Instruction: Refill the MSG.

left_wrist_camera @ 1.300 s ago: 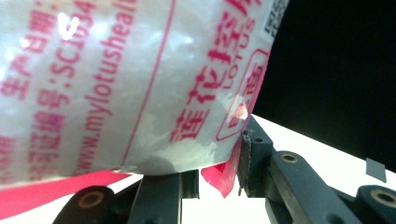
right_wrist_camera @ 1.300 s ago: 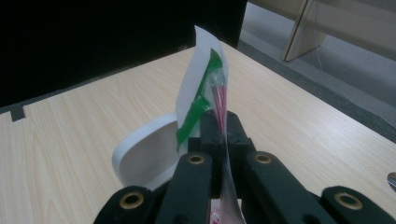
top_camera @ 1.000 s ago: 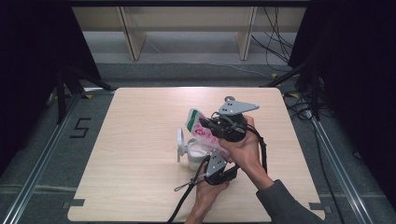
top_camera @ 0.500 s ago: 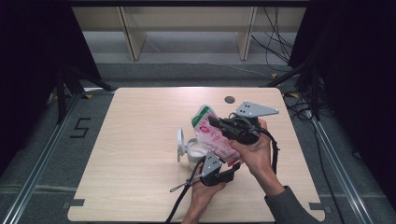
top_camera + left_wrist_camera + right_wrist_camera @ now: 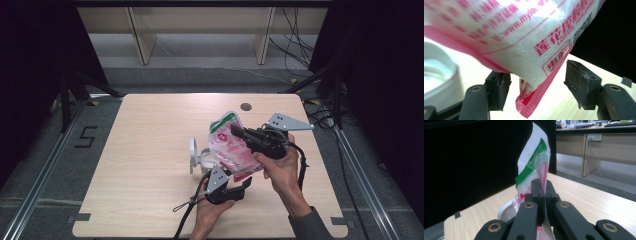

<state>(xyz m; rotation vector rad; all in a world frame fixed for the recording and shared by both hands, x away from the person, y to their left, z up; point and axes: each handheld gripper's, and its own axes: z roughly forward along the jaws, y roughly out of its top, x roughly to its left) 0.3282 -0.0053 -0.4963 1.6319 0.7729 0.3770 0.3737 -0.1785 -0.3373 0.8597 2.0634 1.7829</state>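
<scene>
— Fingers first: how do they stand?
— Right gripper is clamped flat on the bag near its green-striped top; left gripper gapes around the bag's bottom corner, above the white cup.
— Is the bag open?
— Possibly; too blurred to tell. Pinch that corner, tilt slowly, keep the mouth over the cup.

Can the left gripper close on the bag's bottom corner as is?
Probably yes: the left gripper is open, and the bag corner hangs between its jaws, nothing blocking. The right gripper holds the bag's edge.
</scene>
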